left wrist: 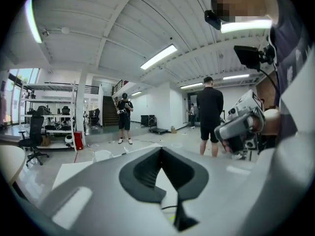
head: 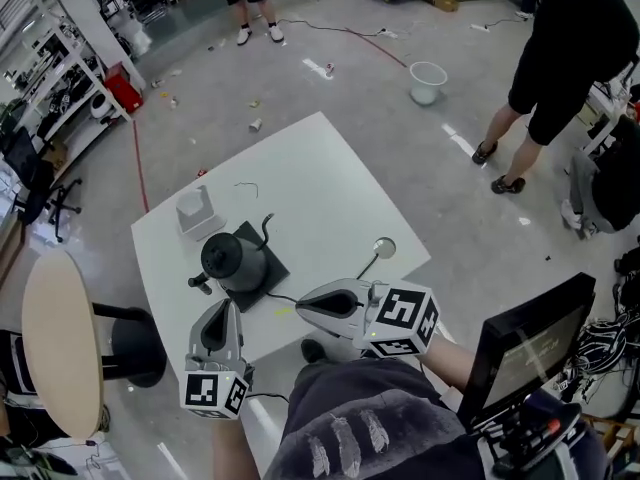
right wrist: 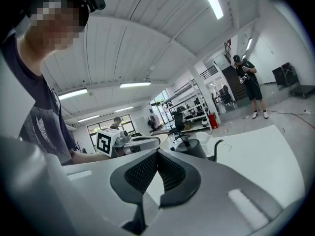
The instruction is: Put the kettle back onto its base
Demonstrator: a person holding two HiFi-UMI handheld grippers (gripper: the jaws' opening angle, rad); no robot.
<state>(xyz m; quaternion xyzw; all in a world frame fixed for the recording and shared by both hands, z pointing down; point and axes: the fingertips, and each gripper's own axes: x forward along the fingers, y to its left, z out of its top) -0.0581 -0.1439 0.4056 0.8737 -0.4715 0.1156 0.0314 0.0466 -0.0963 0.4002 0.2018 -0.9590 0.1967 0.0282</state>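
Head view shows the kettle [head: 226,258] seated on its base [head: 272,267], my left gripper [head: 230,306] and right gripper [head: 302,309] both closed on nothing, so I judge only backing clear is needed.

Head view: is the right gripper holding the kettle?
No, the right gripper hangs empty with jaws together at the near edge of the table, while the kettle sits on its base.
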